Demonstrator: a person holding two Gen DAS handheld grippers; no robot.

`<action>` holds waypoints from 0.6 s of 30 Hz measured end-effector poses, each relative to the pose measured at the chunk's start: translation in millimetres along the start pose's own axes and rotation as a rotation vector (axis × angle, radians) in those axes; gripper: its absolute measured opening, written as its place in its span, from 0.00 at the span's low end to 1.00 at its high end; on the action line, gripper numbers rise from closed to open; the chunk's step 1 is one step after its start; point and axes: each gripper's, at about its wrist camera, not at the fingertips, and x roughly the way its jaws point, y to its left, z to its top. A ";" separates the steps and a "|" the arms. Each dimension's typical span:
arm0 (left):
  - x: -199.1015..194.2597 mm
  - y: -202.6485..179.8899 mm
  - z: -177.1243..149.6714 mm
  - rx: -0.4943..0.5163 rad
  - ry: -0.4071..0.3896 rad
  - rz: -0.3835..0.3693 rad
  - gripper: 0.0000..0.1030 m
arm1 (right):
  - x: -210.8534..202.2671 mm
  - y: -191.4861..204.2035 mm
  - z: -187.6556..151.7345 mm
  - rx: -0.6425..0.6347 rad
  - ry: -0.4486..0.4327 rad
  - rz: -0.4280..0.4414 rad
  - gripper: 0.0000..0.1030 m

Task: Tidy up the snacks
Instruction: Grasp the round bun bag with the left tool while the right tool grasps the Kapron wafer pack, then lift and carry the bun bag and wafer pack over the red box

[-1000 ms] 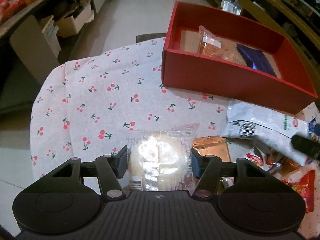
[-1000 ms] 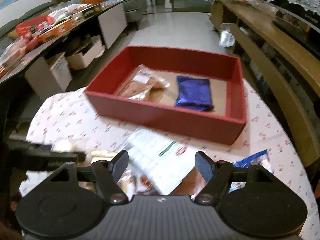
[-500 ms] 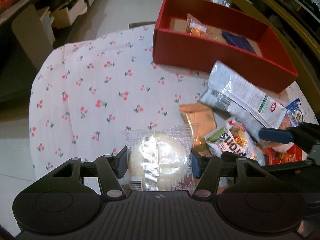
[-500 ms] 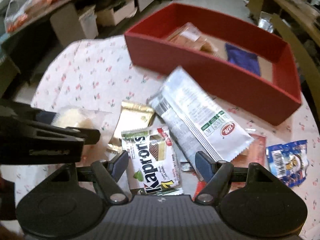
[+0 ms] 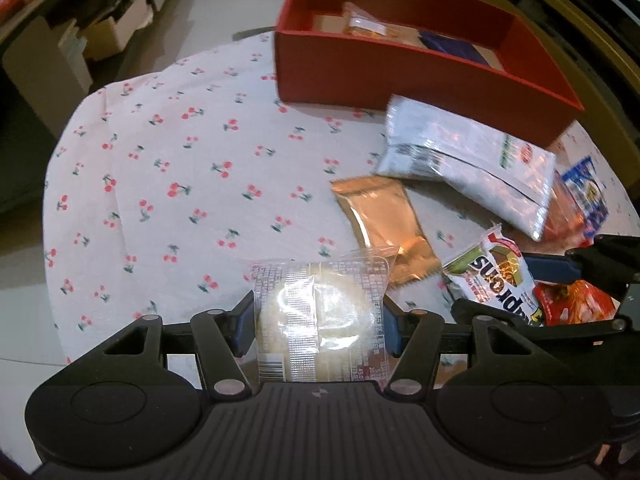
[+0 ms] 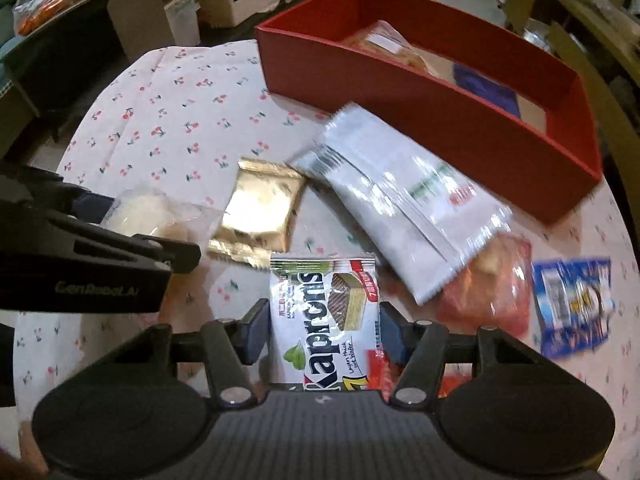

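My left gripper (image 5: 318, 326) is shut on a clear-wrapped round white cake (image 5: 320, 320), held near the table's front; the cake also shows in the right wrist view (image 6: 148, 212). My right gripper (image 6: 324, 328) has its fingers on both sides of a white Kaprons wafer pack (image 6: 326, 312), which lies on the table and also shows in the left wrist view (image 5: 496, 280). The red box (image 5: 360, 68) at the back holds an orange packet (image 5: 366, 26) and a blue packet (image 5: 452, 46).
On the cherry-print cloth (image 5: 180, 160) lie a gold packet (image 5: 384, 220), a long white pouch (image 5: 468, 164), a red snack bag (image 6: 488, 292) and a blue packet (image 6: 572, 304). Shelves and cardboard boxes stand behind the table on the left.
Both grippers drew back and down toward the table's front. The right gripper came down over the Kaprons pack, which now sits between its fingers. The left still holds the cake.
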 end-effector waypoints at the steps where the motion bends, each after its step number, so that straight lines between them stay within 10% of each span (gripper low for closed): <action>1: -1.1 -2.8 -3.7 0.010 0.001 -0.002 0.64 | -3.0 -1.6 -4.9 0.018 0.000 -0.001 0.61; 18: -2.4 -19.9 -35.6 0.092 -0.009 0.059 0.81 | -14.5 -18.4 -34.2 0.142 -0.004 -0.006 0.61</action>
